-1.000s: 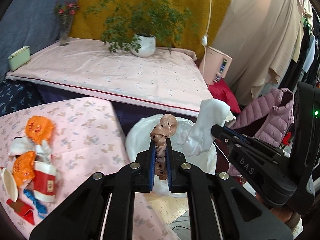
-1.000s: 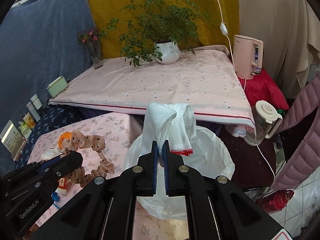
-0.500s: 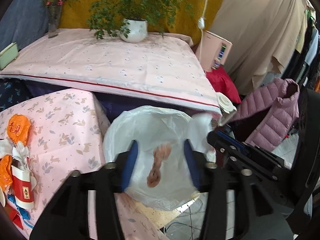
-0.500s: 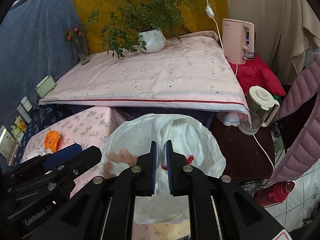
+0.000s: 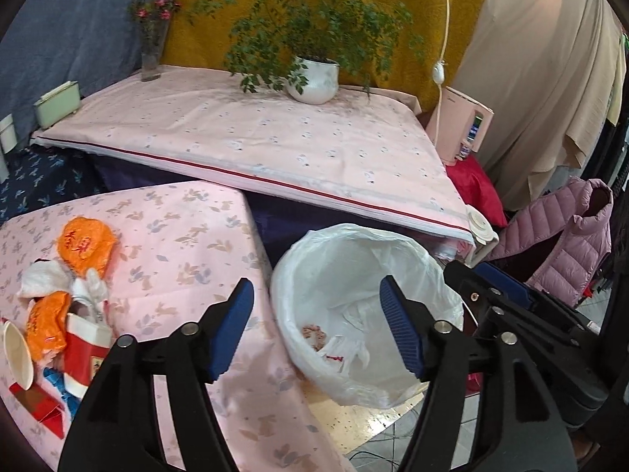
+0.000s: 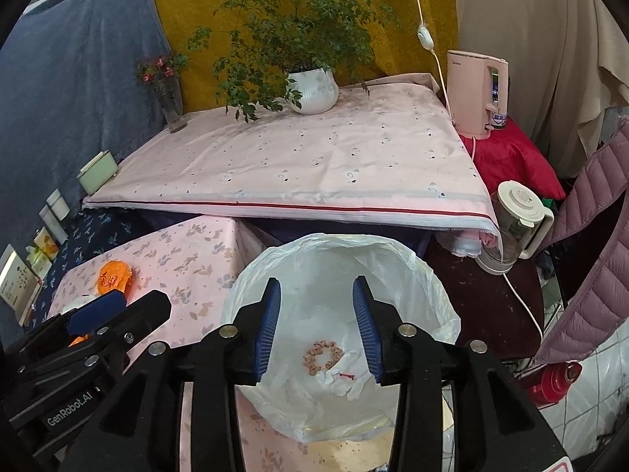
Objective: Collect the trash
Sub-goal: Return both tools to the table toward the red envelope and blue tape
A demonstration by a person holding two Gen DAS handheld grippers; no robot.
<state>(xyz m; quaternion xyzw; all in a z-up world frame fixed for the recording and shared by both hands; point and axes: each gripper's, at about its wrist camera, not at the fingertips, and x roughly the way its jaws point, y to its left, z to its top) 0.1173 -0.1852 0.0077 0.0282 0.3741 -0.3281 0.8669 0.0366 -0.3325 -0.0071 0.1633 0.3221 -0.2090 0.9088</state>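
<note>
A bin lined with a white plastic bag (image 5: 310, 251) (image 6: 275, 263) stands beside the low table. Inside it lie a brown bead string (image 6: 322, 356) (image 5: 312, 332) and a white cloth with a red edge (image 6: 346, 373) (image 5: 342, 354). My left gripper (image 5: 316, 330) is open and empty, above the bin's left rim. My right gripper (image 6: 316, 330) is open and empty, right above the bin. More trash lies on the low table's left part: orange wrappers (image 5: 84, 244), a red paper cup (image 5: 84, 358) and crumpled white tissue (image 5: 47, 281).
The low table (image 5: 177, 244) has a pink floral cloth. Behind it is a higher pink-covered surface (image 6: 314, 165) with a potted plant (image 6: 312, 88), a flower vase (image 6: 169, 98) and a green box (image 6: 96, 177). A pink kettle (image 6: 477, 94), a blender jug (image 6: 515, 224) and a pink jacket (image 5: 566, 244) are at the right.
Both grippers have opened. The bead string dropped from the left one and the white cloth from the right one into the bin. Both grippers now hang open over it.
</note>
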